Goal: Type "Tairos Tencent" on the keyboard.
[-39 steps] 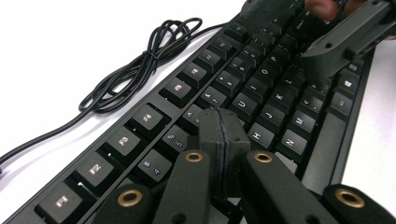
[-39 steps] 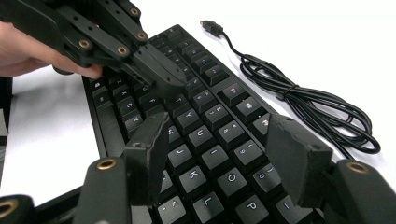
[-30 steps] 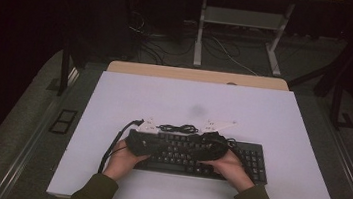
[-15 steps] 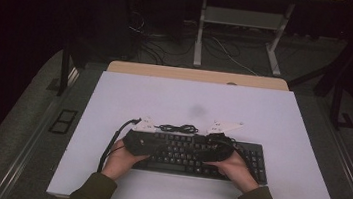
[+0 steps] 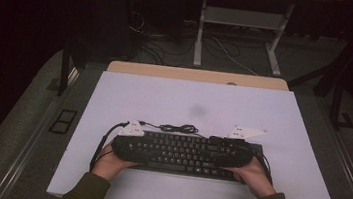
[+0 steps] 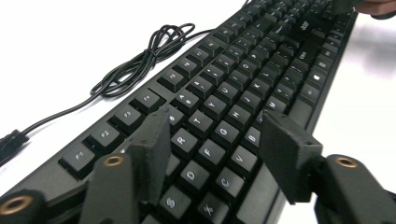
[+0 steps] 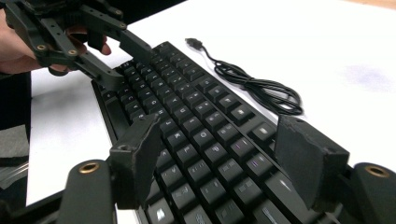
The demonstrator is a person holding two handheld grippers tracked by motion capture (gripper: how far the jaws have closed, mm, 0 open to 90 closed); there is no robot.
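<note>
Keyboard (image 5: 186, 153), black, lies in the lower middle of the high view on the white table (image 5: 194, 101), its long axis running left to right. The left gripper (image 5: 129, 142) sits over its left end and the right gripper (image 5: 231, 153) over its right end, each hand equally near its own end. A coiled cable (image 5: 178, 128) lies just beyond the far edge.

Left gripper view: jaws stand wide, holding nothing, straddling the keyboard (image 6: 233, 93) across its short width, low over the letter keys. The cable (image 6: 140, 60) sits upper left.

Right gripper view: the right gripper's jaws are likewise spread wide and empty above the keyboard (image 7: 196, 121), which runs away toward the left gripper (image 7: 107, 60) at upper left. Any lift looks to need both ends together.
</note>
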